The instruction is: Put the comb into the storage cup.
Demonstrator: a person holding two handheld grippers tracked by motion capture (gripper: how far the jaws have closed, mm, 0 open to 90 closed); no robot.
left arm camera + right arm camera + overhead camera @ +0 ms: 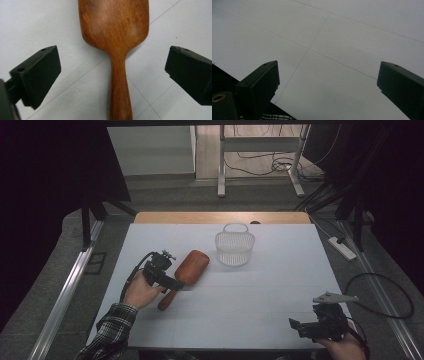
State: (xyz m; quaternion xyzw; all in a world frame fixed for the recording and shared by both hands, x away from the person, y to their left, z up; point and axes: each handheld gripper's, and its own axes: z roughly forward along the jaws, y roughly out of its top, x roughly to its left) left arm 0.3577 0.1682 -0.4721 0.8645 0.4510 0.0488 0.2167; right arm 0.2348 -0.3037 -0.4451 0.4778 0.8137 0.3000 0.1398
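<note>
A brown wooden paddle lies flat on the white table, left of centre, with its handle pointing toward the person. My left gripper hovers over that handle. In the left gripper view the paddle runs up between the two black jaws of the left gripper. The jaws stand wide apart, with clear gaps on both sides of the handle, so nothing is gripped. My right gripper rests near the front right corner of the table. It is open, with only bare table between the jaws of the right gripper.
A small white wire basket with a handle stands upright beyond the paddle, near the table's far middle. A power strip and a looping cable lie on the floor to the right. Metal frame legs stand behind the table.
</note>
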